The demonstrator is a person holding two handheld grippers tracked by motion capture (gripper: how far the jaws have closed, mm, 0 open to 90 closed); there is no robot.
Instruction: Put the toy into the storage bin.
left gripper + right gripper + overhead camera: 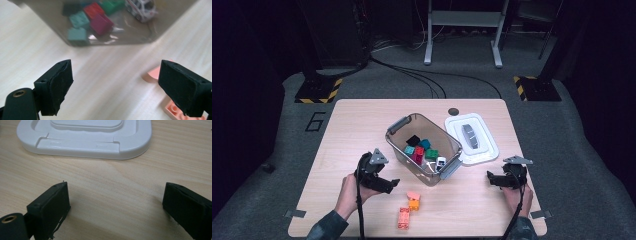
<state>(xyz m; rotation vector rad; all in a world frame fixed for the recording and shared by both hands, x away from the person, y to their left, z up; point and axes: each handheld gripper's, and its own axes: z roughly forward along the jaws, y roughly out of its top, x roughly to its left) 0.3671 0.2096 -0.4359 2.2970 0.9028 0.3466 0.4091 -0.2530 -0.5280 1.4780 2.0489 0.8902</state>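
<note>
A clear plastic box [398, 141] with grey handles stands mid-table and holds several coloured bricks [418, 151] and a small white toy car [441, 161]. Two loose bricks lie in front of it: a pink-and-orange one [413, 200] and an orange-red one [404, 217]. My left gripper [393, 184] hovers just left of them, open, nothing between its jaws. In the left gripper view the pink brick [153, 74] sits beside the right jaw, the box wall [105, 43] ahead. My right gripper [490, 178] rests open at the table's right, facing the white lid [85, 141].
The white lid [472, 138] lies right of the box with a grey handle on top. A dark round hole [453, 111] marks the table's far edge. Bare wood lies to the far left. Stands and cables cross the floor behind.
</note>
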